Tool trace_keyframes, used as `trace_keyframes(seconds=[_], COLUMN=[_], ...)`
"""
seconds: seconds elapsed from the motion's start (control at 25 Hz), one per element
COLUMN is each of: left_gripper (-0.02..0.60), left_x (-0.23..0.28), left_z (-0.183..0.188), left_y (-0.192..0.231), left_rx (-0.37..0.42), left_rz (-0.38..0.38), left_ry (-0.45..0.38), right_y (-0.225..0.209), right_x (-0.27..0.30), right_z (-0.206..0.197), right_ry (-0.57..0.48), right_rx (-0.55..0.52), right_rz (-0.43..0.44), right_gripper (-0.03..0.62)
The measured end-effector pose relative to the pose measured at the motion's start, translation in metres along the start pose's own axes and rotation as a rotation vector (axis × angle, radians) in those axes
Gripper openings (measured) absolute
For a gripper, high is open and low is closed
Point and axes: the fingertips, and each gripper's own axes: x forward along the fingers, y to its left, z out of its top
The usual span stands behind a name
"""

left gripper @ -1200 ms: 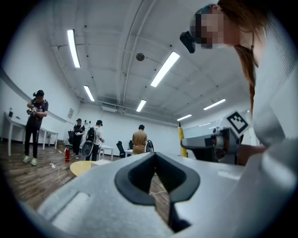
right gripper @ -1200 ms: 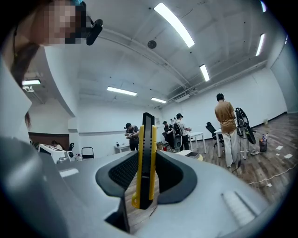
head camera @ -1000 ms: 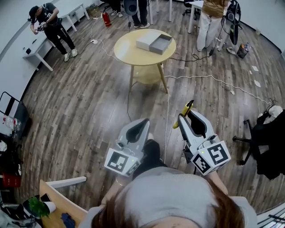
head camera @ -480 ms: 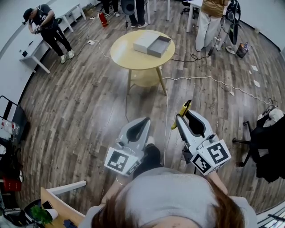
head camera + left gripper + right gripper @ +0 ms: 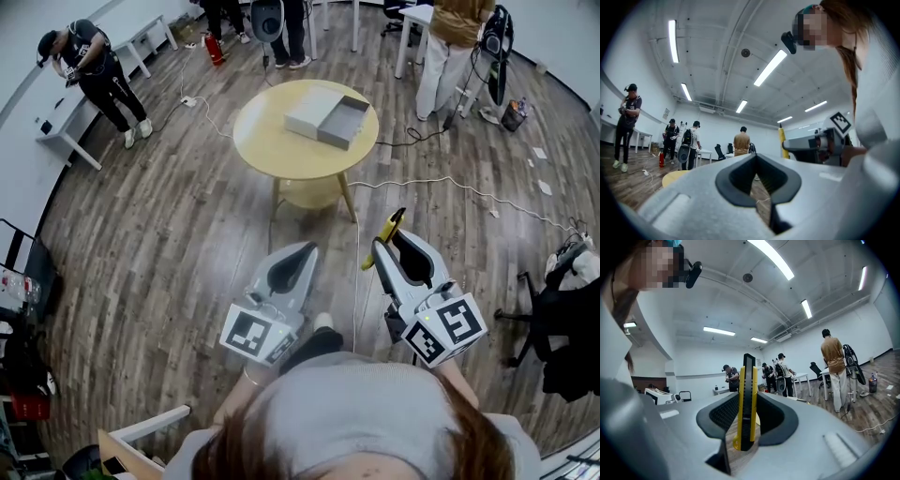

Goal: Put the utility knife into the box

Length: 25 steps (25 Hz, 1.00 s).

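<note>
Head view: left gripper (image 5: 306, 249) low in front of the body, jaws pressed together, nothing between. Just beside it, right gripper (image 5: 392, 242) clamped on the utility knife (image 5: 388, 231), yellow body slanting up and forward out of the jaws. Well ahead, a round yellow table (image 5: 272, 141) on the wooden floor; on its top the box (image 5: 325, 112) in 2 parts, 1 white and 1 grey and open, side by side and touching. Knife well apart from the box. White cable (image 5: 355, 272) along the floor from under the table toward the grippers. Person in black (image 5: 89, 66) far left by a white desk.

Left gripper view: left gripper (image 5: 756, 157) closed tip to tip, dark pads empty. Right gripper (image 5: 811, 143) off to the side with the yellow knife (image 5: 781, 139) standing up from it; edge of the yellow table (image 5: 677, 177) lower left.

Right gripper view: right gripper (image 5: 749, 397) pinching the knife (image 5: 746, 418), yellow and black, upright between the 2 dark pads, top end well above them
</note>
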Motion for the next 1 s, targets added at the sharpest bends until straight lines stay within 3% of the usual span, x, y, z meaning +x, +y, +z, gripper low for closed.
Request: trace_keyframes(seconds=[0.32, 0.68, 1.0], left_gripper=[0.003, 0.003, 0.003], left_x=[0.041, 0.076, 0.121], left_z=[0.009, -0.004, -0.017], left_y=[0.072, 0.111, 0.156], left_rx=[0.028, -0.002, -0.016], left_rz=[-0.028, -0.055, -0.024], left_ry=[-0.003, 0.013, 0.018], right_y=[-0.029, -0.057, -0.101], right_x=[0.069, 0.113, 0.171], right_z=[0.012, 0.004, -0.001], right_ry=[-0.033, -0.002, 0.024], right_rx=[0.0, 0.023, 0.04], right_rz=[-0.037, -0.065, -0.054], right_gripper=[0.121, 0.121, 0.121])
